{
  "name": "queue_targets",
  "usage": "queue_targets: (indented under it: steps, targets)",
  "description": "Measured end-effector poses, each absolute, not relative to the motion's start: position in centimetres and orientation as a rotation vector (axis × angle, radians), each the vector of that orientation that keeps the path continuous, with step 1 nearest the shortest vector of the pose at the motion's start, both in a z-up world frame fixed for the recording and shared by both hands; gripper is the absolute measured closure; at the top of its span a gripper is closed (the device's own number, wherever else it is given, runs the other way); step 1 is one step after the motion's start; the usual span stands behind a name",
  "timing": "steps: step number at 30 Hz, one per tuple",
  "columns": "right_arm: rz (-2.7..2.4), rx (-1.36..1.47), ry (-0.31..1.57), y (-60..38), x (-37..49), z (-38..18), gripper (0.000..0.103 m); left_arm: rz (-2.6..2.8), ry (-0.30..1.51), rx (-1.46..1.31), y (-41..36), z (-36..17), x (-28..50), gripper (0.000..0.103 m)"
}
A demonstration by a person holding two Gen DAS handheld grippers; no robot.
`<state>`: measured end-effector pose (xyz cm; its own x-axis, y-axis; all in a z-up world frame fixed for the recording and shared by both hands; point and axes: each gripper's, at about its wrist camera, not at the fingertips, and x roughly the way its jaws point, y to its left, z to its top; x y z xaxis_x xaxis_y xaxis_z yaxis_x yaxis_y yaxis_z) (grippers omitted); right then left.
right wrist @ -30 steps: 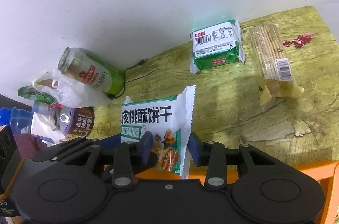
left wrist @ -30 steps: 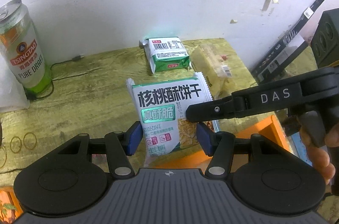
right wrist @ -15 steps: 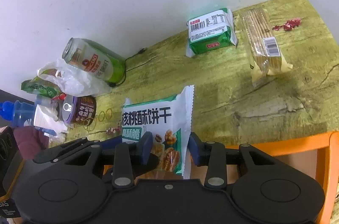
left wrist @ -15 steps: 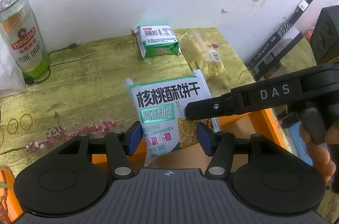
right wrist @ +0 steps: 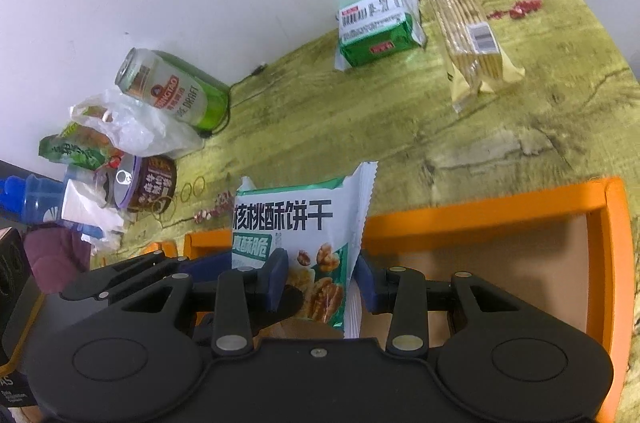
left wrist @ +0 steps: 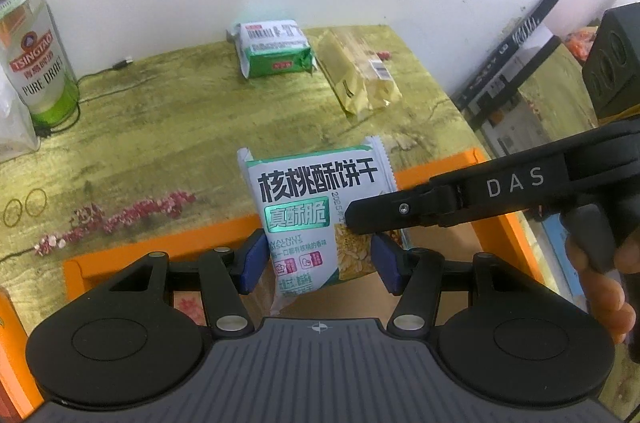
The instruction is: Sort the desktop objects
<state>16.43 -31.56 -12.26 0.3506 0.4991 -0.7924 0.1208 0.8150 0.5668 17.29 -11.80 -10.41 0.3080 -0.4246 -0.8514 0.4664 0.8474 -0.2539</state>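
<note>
A white and green walnut biscuit packet [left wrist: 308, 219] stands upright between the fingers of my left gripper [left wrist: 318, 259], over an orange tray [left wrist: 424, 173]. The left jaws stand wide and do not press it. My right gripper [right wrist: 320, 281] is shut on the packet's right side [right wrist: 320, 247]; its black finger [left wrist: 400, 211] crosses the left wrist view from the right. A green biscuit packet [left wrist: 276, 49] and a yellow cracker packet [left wrist: 360, 75] lie at the back of the wooden table. They also show in the right wrist view, the green packet [right wrist: 378, 27] and the crackers [right wrist: 472, 39].
A Tsingtao beer can [left wrist: 36, 51] stands at the back left by the wall, with a cable beside it. A plastic bag [right wrist: 132, 127], a brown tin [right wrist: 148, 183], and a blue bottle [right wrist: 28, 195] crowd the left end. Rubber bands [left wrist: 26, 207] and pink bits [left wrist: 120, 215] lie on the table. Black boxes [left wrist: 516, 63] lean at the right.
Both grippers have drawn back from the wall with the walnut packet. The orange tray's rim now shows under the packet. The grip on the packet is unchanged.
</note>
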Motion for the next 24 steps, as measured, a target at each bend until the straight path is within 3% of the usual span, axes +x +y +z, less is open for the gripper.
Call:
queue_targets:
  steps: [24]
  targets:
    - [0.257, 0.604, 1.302, -32.4, 13.0, -16.0, 0.067, -0.604, 1.206, 0.058, -13.4, -14.2, 14.3, 0.047]
